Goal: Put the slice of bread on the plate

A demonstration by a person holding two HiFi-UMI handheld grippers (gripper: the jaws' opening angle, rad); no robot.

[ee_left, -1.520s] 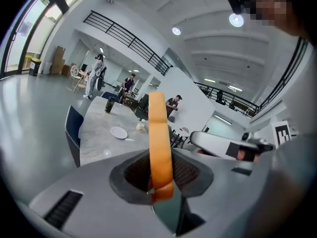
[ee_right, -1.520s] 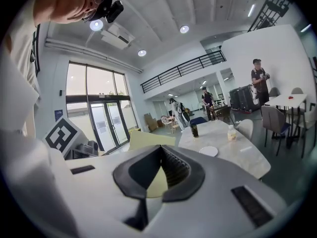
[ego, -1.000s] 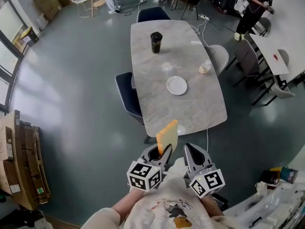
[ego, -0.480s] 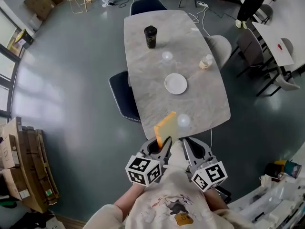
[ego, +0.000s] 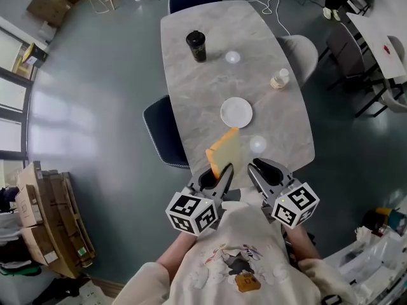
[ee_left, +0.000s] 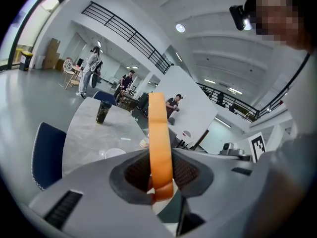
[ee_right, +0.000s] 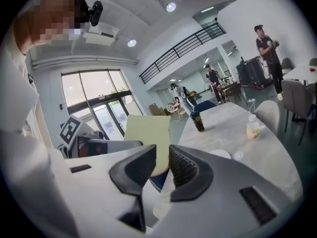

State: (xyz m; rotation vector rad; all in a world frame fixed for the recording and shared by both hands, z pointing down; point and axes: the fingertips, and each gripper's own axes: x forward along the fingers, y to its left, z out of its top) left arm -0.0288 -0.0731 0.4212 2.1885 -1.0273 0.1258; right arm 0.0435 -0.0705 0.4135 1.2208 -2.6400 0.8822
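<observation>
A slice of bread point(ego: 224, 152) with an orange crust stands upright in my left gripper point(ego: 220, 172), which is shut on its lower edge. In the left gripper view the bread point(ee_left: 158, 133) shows edge-on between the pads. It hangs over the near end of the grey marble table point(ego: 191, 100). The white plate point(ego: 236, 112) lies empty a little farther along the table. My right gripper point(ego: 259, 168) is beside the left one; its jaws are opening with a narrow gap and nothing between them. In the right gripper view the bread point(ee_right: 147, 135) shows beyond that gap.
A dark cup point(ego: 196, 46) stands at the table's far end and a small bottle point(ego: 279, 79) near its right edge. A blue chair point(ego: 162, 129) is at the left side, a grey chair point(ego: 300, 53) at the right. Cardboard boxes point(ego: 48, 221) lie on the floor at left.
Both grippers and the bread have moved forward, from short of the table to over its near end. The right gripper's jaws have parted slightly.
</observation>
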